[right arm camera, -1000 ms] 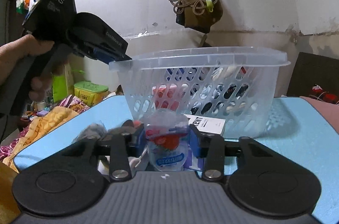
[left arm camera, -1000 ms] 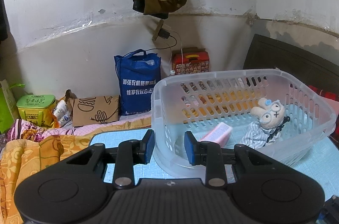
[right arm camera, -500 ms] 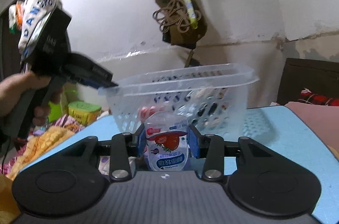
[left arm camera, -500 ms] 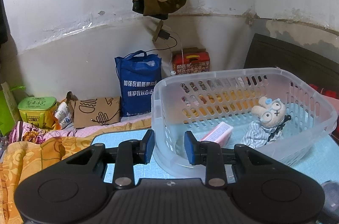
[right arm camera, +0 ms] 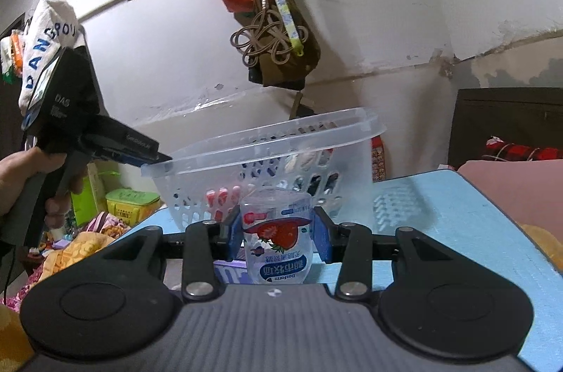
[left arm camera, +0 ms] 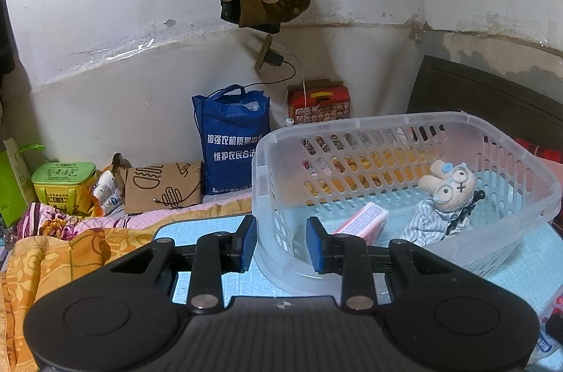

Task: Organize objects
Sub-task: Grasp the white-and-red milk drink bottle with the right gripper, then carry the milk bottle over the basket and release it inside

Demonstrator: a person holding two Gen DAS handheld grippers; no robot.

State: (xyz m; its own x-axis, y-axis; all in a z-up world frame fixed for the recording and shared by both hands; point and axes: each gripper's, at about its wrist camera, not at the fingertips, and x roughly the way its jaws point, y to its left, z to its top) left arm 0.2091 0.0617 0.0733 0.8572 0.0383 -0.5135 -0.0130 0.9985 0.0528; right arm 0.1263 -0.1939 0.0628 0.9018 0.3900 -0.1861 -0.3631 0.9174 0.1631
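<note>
**A:** What's the biggest thing you've got in frame?

**B:** From where I sit, the blue mat [left arm camera: 527, 263] on the bed, and on it the clear plastic basket [left arm camera: 520, 161]. It's tipped: in my right wrist view the basket [right arm camera: 267, 139] has its rim slanting up to the right.

**A:** Who's tipping it?

**B:** My left gripper [left arm camera: 280, 243]. Its two blue pads straddle the basket's near corner wall, one outside, one inside. They sit a modest way apart, with the wall between them. In the right view the left gripper [right arm camera: 155, 157] meets the rim at its left end, with the person's hand [right arm camera: 31, 182] wrapped round the handle.

**A:** Clamped tight on the plastic?

**B:** It looks closed onto the wall, and the basket is lifted on that side (I can't see actual pad contact clearly, though).

**A:** What's inside the basket?

**B:** A plush rabbit [left arm camera: 447, 192] with blue glasses, leaning against the right wall, and a pink packet [left arm camera: 362, 220] lying on the floor near the front.

**A:** And your right side?

**B:** The right gripper [right arm camera: 277, 231] is closed on a small clear candy jar [right arm camera: 277, 231] with a strawberry label, printing upside down. Both pads press its sides. It's held in front of the basket, below the rim.

**A:** Anything smaller?

**B:** A purple box [right arm camera: 228, 271] peeks out just below the jar, on the mat.
</note>
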